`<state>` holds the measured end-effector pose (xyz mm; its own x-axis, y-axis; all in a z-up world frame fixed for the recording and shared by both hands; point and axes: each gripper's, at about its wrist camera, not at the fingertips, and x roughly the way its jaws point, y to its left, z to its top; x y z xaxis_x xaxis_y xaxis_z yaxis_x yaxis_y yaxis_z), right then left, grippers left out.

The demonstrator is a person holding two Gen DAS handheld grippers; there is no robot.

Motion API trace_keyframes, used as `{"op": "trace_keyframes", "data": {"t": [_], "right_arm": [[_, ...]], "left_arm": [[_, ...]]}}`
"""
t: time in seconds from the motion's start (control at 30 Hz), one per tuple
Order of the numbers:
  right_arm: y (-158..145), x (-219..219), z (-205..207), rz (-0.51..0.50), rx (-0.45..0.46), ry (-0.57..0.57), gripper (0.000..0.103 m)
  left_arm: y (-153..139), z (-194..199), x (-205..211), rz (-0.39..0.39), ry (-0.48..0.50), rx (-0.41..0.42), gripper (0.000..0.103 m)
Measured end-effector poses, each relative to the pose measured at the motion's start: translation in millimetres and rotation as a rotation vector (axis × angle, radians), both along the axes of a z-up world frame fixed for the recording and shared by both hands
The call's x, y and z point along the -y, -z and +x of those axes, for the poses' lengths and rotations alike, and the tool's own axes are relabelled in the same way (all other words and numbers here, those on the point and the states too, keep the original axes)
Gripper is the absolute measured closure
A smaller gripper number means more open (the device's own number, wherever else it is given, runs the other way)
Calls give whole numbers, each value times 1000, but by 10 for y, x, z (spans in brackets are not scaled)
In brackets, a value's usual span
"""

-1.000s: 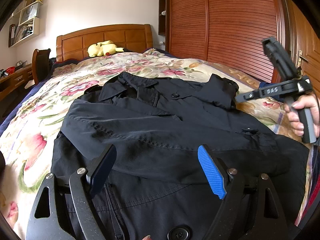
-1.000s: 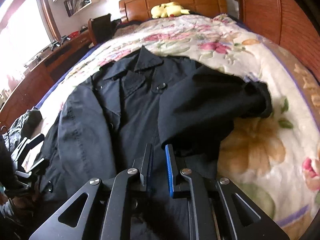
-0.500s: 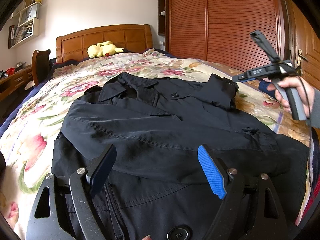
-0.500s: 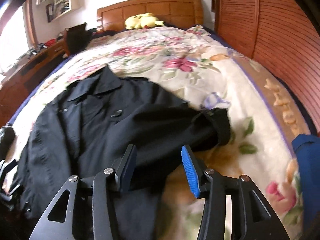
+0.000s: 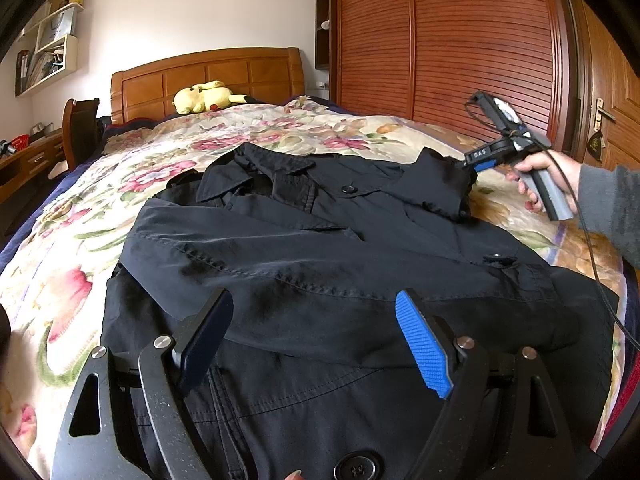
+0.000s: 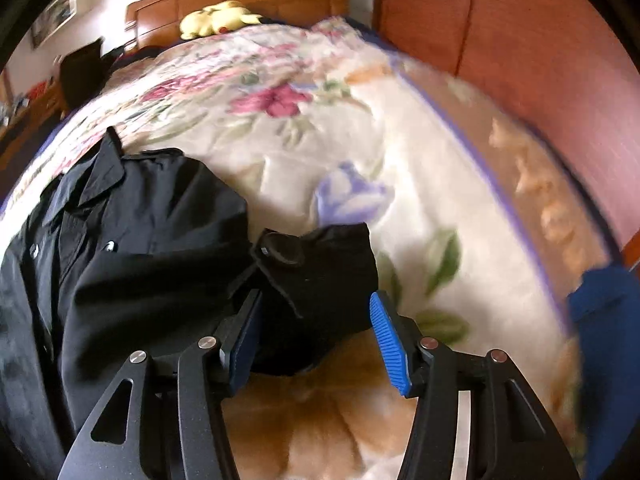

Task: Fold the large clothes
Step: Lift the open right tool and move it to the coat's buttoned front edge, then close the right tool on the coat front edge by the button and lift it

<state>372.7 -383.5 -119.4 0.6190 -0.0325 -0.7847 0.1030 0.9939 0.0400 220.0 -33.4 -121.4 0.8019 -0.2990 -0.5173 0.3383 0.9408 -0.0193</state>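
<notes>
A large black coat (image 5: 320, 248) lies face up on the floral bedspread (image 5: 100, 208), one sleeve folded across its chest. My left gripper (image 5: 316, 340) hovers open over the coat's lower front, nothing between its fingers. The coat's other sleeve ends in a cuff (image 6: 320, 272) with a button, sticking out to the right. My right gripper (image 6: 316, 336) is over that cuff, jaws opening, the cuff lying between them unpressed. In the left wrist view the right gripper (image 5: 476, 164) is held by a hand (image 5: 544, 172) at the sleeve's end.
A yellow plush toy (image 5: 204, 96) rests by the wooden headboard (image 5: 208, 72). A wooden wardrobe (image 5: 440, 40) lines the bed's right side. Something blue (image 6: 604, 312) lies at the bed's right edge. A chair (image 5: 80, 128) and desk stand on the left.
My right gripper swung from over the coat's middle toward the right sleeve's cuff, tilted down and opened from nearly shut. The left gripper and the coat stayed still.
</notes>
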Motion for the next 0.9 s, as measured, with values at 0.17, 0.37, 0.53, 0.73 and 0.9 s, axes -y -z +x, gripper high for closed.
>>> {"op": "trace_keyframes", "data": {"t": [0.17,0.37,0.53,0.73,0.9], "right_arm": [[272,5,86,86,-43,30,42],[462,-72,144,131,-51,35,38],[477,-141,144,162,-58,38,40],[163,-300,70,69,17,-102,79],[-242,-643,-204,44,105,-177,81]], "left_arm": [[3,2,-5,-3,2,-5,19],[12,17,-5,-4,3,-10,19],[12,19,-4,-3,3,-8,19],[15,21,1,0,5,-4,19],[15,25,8,1,6,-8,19]]}}
